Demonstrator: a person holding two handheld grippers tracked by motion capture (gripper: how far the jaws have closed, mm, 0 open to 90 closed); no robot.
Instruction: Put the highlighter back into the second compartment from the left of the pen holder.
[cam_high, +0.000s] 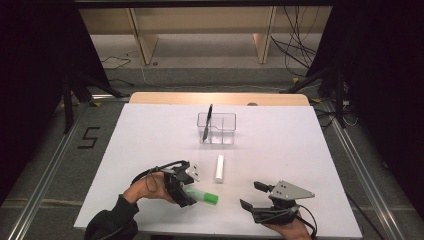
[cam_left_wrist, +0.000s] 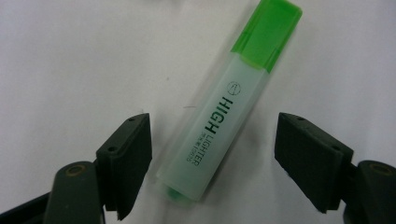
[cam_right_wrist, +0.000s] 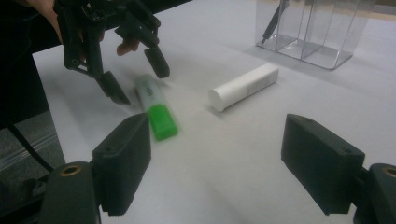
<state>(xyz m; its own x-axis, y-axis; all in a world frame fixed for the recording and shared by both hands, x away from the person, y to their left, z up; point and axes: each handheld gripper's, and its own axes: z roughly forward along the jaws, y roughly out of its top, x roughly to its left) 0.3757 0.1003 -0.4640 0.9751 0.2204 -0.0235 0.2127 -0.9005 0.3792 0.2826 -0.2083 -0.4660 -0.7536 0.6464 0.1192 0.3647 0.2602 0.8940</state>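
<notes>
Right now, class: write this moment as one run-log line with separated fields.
left gripper: open, straddling green-capped translucent highlighter | right gripper: open, idle | white cylindrical tube: lying on table | black pen: in clear organiser

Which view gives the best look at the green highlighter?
The left gripper view: the green highlighter lies close up between the open jaws, untouched, its lettering readable. The high view shows it small, beside the left gripper. The right gripper view shows it cap-first and slightly blurred.

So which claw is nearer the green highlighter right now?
Left. The left claw straddles the green highlighter, its barrel between the open jaws, neither pad touching. The right claw sits open, off to the highlighter's right on the table.
</notes>
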